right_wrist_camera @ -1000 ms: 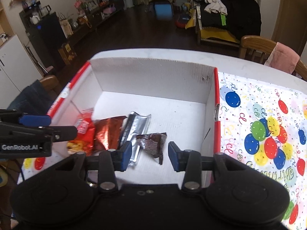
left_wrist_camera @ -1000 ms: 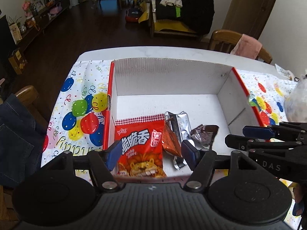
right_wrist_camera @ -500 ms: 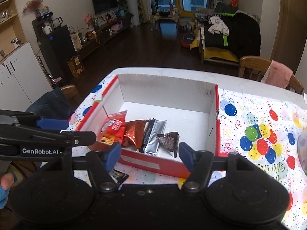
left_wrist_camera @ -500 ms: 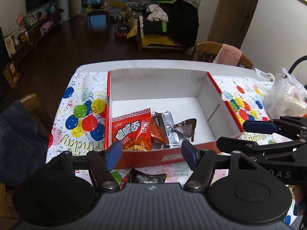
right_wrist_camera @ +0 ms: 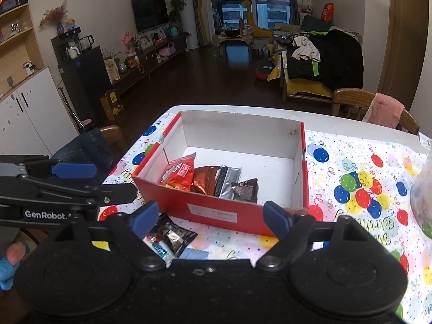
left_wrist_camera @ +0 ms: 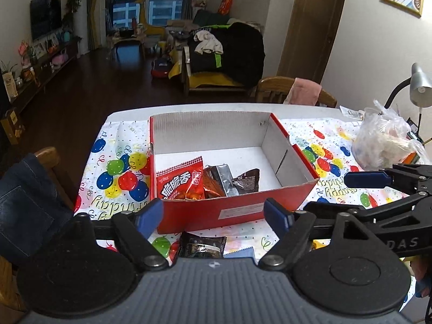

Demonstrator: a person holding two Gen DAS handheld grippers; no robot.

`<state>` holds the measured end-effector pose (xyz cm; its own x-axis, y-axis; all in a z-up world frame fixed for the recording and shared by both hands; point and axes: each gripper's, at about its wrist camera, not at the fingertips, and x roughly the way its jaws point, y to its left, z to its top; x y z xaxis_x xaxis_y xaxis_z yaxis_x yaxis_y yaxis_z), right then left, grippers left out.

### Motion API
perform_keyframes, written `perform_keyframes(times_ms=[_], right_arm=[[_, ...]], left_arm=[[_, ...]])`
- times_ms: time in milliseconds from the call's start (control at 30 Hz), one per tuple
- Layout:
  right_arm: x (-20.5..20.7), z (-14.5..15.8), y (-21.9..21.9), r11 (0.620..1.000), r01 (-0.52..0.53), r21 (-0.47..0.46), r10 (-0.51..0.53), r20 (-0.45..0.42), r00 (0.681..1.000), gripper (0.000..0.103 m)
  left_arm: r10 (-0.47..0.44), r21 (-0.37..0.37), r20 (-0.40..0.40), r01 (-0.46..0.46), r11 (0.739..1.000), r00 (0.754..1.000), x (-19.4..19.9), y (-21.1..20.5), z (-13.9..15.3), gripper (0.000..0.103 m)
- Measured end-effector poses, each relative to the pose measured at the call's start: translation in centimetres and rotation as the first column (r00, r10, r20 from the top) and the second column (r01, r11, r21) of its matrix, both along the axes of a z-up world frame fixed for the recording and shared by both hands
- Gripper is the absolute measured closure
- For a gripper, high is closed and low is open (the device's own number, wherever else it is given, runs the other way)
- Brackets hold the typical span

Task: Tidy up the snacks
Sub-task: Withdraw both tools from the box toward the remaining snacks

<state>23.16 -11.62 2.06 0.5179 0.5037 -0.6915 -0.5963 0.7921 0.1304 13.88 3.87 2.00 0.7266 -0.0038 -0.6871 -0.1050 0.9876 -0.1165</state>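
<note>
Lying in red box: four snack packets.

Your left tool's own housing covers the near edge of the surface, so the dark packet lying in front of the red box shows only its upper half, and the blue packet beside it shows just a corner. The box's near wall hides the bottoms of the red snack bag and the foil packets leaning behind it. From your right tool, the small print on the dark packet is too fine to read. The clear plastic bag is cut off by that picture's right edge, and its contents stay unclear. Only a fingertip shows at the left edge.
</note>
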Motion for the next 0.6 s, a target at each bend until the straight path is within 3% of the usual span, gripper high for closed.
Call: perform_keyframes(times_ms=[133, 300, 600], right_arm=[[-1.4, 0.1, -0.8, 1.0, 0.007, 0.019, -0.008, 0.013, 1.0, 0.001], [-2.9, -0.3, -2.0, 1.0, 0.018, 0.025, -0.019, 0.025, 1.0, 0.0], [-4.4, -4.4, -5.4, 0.993, 0.063, -0.097, -0.059, 0.049, 0.997, 0.0]], left_arm=[[0.007, 0.0, 0.01, -0.007, 1.0, 1.0, -1.0, -0.2, -0.1, 0.02], [0.005, -0.011, 0.0, -0.005, 1.0, 1.0, -1.8, -0.5, -0.8, 0.02], [-0.055, -0.07, -0.101, 0.048, 0.996, 0.993, -2.8, -2.1, -4.7, 0.02]])
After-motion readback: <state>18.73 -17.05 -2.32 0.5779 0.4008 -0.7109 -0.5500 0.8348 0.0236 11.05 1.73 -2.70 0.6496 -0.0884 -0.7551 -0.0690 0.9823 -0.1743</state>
